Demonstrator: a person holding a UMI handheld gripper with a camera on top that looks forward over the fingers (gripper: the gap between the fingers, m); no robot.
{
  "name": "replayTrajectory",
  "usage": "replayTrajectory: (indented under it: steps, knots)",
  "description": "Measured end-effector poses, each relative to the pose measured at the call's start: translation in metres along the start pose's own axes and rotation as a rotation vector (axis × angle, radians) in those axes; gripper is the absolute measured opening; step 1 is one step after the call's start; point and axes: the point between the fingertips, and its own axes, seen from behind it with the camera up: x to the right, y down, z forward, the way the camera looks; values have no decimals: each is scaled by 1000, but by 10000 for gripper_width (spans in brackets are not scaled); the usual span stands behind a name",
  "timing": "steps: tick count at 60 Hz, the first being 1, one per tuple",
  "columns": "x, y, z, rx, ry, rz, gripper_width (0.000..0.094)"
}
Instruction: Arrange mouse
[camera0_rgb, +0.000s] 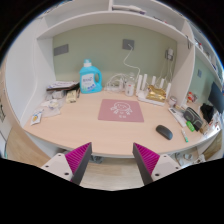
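Note:
A dark computer mouse (164, 131) lies on the light wooden desk (90, 135), to the right of a pink mouse mat (120, 110) that sits at the desk's middle. My gripper (111, 158) is held back from the desk's near edge, well short of the mouse, which lies beyond and to the right of the right finger. The two fingers with magenta pads (76, 156) stand wide apart and nothing is between them.
A blue detergent bottle (90, 77) stands at the back left. Small bottles and a box (152, 88) stand at the back right. Clutter (52, 103) lies on the left side; dark devices (197, 115) crowd the right end. A shelf runs above.

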Motion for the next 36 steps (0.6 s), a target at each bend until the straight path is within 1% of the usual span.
replayTrajectory:
  steps: [5,11,20,24,28,36]
  knots:
    - [61,32,14,-41,62,27,844]
    - [134,57,34,-61,137,53,845]
    - [231,65,82,-27,216,36,846]
    - [261,63,109,-10,224,36,843]
    - [279,62,137,-12,200,49,843]
    - [303,45,178,16,176,39,845]
